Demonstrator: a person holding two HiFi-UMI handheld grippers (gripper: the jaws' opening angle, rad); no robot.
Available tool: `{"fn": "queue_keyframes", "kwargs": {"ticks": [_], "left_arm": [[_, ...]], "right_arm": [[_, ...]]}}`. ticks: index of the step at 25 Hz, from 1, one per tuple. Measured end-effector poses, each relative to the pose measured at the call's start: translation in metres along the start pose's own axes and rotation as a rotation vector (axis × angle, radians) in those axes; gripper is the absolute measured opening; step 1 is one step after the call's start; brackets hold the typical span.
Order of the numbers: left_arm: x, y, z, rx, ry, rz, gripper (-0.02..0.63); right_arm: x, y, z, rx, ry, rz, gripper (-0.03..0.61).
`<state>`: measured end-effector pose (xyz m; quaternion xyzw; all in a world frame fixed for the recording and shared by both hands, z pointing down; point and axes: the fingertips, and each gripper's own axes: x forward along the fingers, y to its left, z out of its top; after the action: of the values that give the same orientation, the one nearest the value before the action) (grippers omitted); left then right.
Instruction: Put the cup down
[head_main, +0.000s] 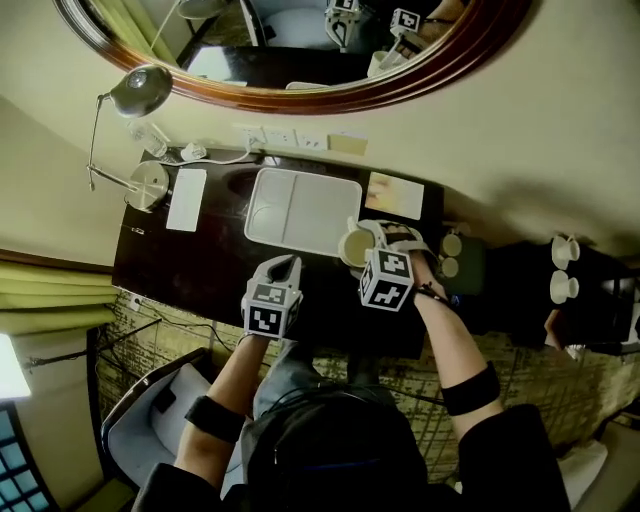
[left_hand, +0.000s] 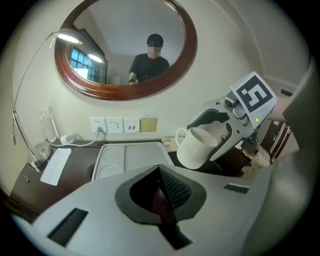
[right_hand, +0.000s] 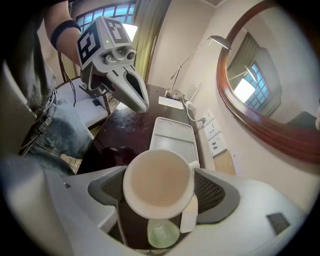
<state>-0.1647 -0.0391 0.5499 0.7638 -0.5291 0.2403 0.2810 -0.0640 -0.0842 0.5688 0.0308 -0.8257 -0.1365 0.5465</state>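
A: Where's the cup (right_hand: 157, 182)?
B: Your right gripper (head_main: 355, 246) clamps it, jaws wide, at the tray's (head_main: 300, 210) 4 o'clock. Base hidden, handle half covered.
A: Left gripper (left_hand: 161, 192)?
B: Yours is closed, empty.

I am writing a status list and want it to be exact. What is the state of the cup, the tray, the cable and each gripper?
cup: empty, gripped by its sides
right gripper: shut on the cup
left gripper: shut, holding nothing
tray: empty, lying flat on the desk
cable: plugged into the wall socket
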Motion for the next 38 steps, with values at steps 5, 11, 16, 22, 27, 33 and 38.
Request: {"fn": "queue_keyframes", "kwargs": {"ticks": [5,11,16,22,27,33,38], "left_arm": [[0.008,0.050,0.012,-0.003,-0.015,0.023,0.004],[0.029,0.102,0.015,-0.005,-0.006,0.025,0.004],[0.045,0.133,0.014,-0.036,-0.016,0.028,0.004],[0.063,0.158,0.010,-0.095,-0.031,0.026,0.004],[0.073,0.170,0.007,-0.129,-0.036,0.021,0.004],[0.076,0.179,-0.001,-0.156,-0.036,0.015,0.004],[0.078,0.182,-0.003,-0.166,-0.037,0.012,0.004]], "right_arm": [[0.044,-0.043,0.060,-0.033,-0.021,0.003,0.436],[0.104,-0.090,0.117,-0.038,-0.022,0.006,0.436],[0.148,-0.119,0.149,-0.016,-0.013,0.019,0.436],[0.188,-0.142,0.169,0.001,0.002,0.023,0.436],[0.218,-0.140,0.168,0.009,0.031,0.069,0.437],[0.232,-0.145,0.173,-0.005,0.039,0.061,0.438],[0.233,-0.147,0.177,0.001,0.027,0.067,0.449]]}}
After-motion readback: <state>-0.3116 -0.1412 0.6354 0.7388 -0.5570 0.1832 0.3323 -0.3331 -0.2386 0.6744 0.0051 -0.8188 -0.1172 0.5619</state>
